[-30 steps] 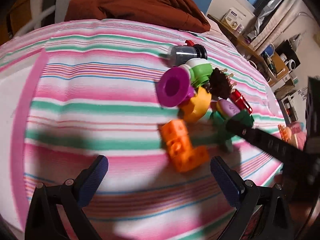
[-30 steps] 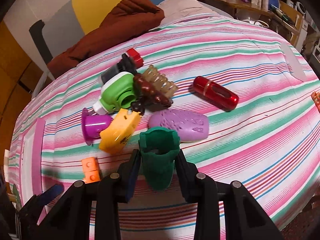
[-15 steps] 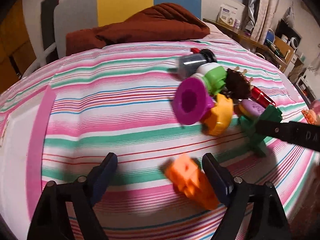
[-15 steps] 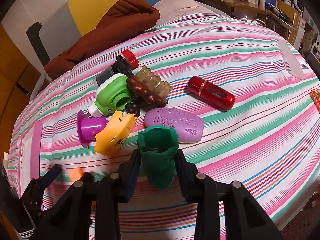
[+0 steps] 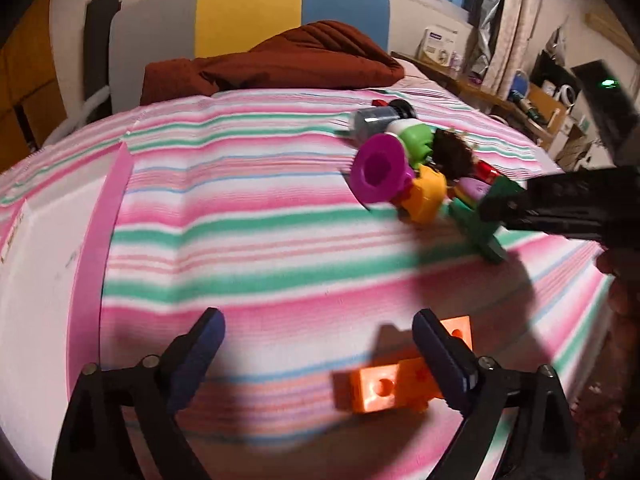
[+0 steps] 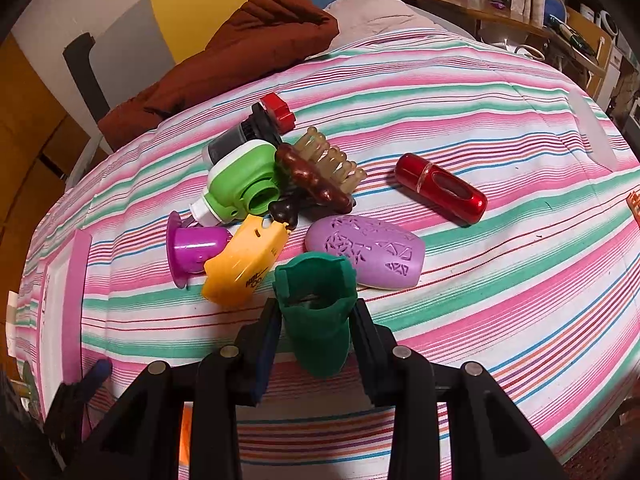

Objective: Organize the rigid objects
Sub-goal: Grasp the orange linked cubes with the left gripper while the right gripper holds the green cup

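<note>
On the striped pink-and-green bed cover (image 6: 500, 92), right gripper (image 6: 316, 320) clamps a dark green moulded plastic piece (image 6: 316, 308) by its flanks, pads pressed flat, piece lifted just clear of the pile's near edge. Left gripper (image 5: 316, 344) hangs low nearby, jaws opening wide, nothing gripped; an orange studded plastic block (image 5: 384, 384) lies on the cover by its right finger (image 5: 440, 360) (contact unclear, view blurred). Judgement: both pieces are stiff, light, smooth-sided plastic, unlikely to crush but apt to slip. Take the block across its flat parallel faces, not the studs. Purple perforated oval case (image 6: 366, 250) sits just beside the green piece.
</note>
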